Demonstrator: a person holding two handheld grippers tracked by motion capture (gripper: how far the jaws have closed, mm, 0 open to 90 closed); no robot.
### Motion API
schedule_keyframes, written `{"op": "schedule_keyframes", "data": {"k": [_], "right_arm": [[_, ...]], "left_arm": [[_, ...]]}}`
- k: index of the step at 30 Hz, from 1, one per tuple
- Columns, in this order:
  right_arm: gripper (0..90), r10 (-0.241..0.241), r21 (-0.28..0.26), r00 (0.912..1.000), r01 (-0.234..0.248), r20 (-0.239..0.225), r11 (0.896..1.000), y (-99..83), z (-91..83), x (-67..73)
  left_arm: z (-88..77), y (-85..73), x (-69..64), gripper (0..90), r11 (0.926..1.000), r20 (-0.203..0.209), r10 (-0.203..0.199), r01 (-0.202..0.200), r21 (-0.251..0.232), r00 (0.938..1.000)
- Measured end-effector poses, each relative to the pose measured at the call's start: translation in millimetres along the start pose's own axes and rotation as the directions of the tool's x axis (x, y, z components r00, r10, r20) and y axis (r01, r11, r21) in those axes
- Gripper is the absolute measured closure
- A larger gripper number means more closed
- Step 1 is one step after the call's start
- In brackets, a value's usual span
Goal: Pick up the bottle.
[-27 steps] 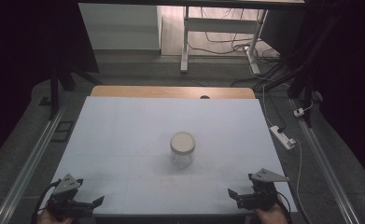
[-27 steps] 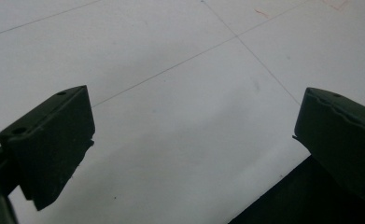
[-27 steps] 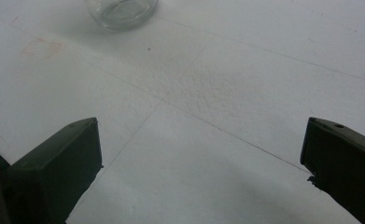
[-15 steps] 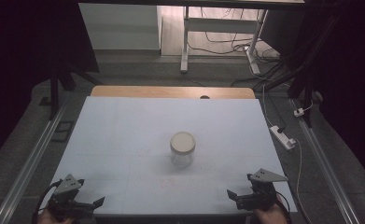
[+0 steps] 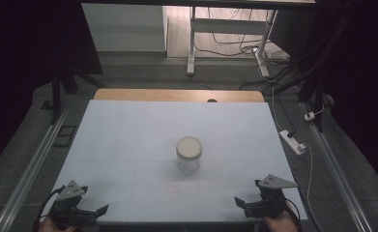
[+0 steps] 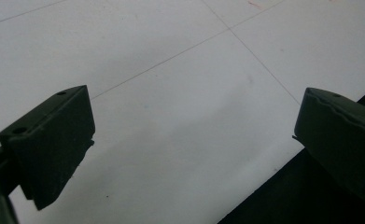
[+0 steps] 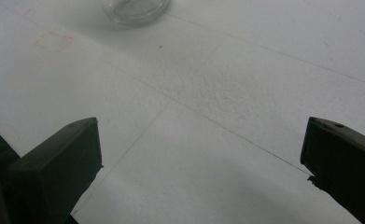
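Observation:
A clear glass jar (image 5: pixel 189 162) with a cream lid (image 5: pixel 189 146) stands upright near the middle of the white table (image 5: pixel 128 135). My left gripper (image 5: pixel 95 209) is at the front left corner, open and holding nothing. Its jaws spread wide over bare tabletop at the table's edge in the left gripper view (image 6: pixel 194 98). My right gripper (image 5: pixel 242 205) is at the front right corner, also open and holding nothing. In the right gripper view (image 7: pixel 202 122) the jar's glass base (image 7: pixel 136 8) sits far ahead at the top. Both grippers are well apart from the jar.
A wooden strip (image 5: pixel 177 94) runs along the table's far edge. Metal rails (image 5: pixel 32 164) flank the table on both sides. A white power strip (image 5: pixel 293 141) and cables lie on the floor to the right. A faint pink mark (image 7: pixel 54 42) is on the tabletop.

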State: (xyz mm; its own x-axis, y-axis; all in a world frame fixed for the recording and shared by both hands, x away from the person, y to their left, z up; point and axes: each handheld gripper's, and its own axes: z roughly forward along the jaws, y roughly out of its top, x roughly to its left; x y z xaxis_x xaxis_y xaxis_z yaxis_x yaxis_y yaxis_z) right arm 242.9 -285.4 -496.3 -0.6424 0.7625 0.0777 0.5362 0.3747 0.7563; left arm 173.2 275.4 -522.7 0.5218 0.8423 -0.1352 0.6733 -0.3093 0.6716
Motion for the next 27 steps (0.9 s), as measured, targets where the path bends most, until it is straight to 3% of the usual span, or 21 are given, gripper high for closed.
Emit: {"op": "schedule_keyframes", "data": {"k": [9, 27], "right_arm": [[0.0, -0.036, -0.043, 0.9992, 0.035, -0.017, 0.998, 4.9, -1.3, 6.3], [0.0, -0.071, -0.069, 0.9952, 0.066, -0.068, 0.995, 13.7, 7.4, 10.7]], "left_arm": [[-0.3, -0.3, 1.0, 0.0, 1.0, 0.006, -0.006, 0.006, -0.003, 1.0], [0.3, -0.1, 1.2, 0.0, 1.0, 0.012, -0.006, 0.006, 0.001, 0.9999]]}}
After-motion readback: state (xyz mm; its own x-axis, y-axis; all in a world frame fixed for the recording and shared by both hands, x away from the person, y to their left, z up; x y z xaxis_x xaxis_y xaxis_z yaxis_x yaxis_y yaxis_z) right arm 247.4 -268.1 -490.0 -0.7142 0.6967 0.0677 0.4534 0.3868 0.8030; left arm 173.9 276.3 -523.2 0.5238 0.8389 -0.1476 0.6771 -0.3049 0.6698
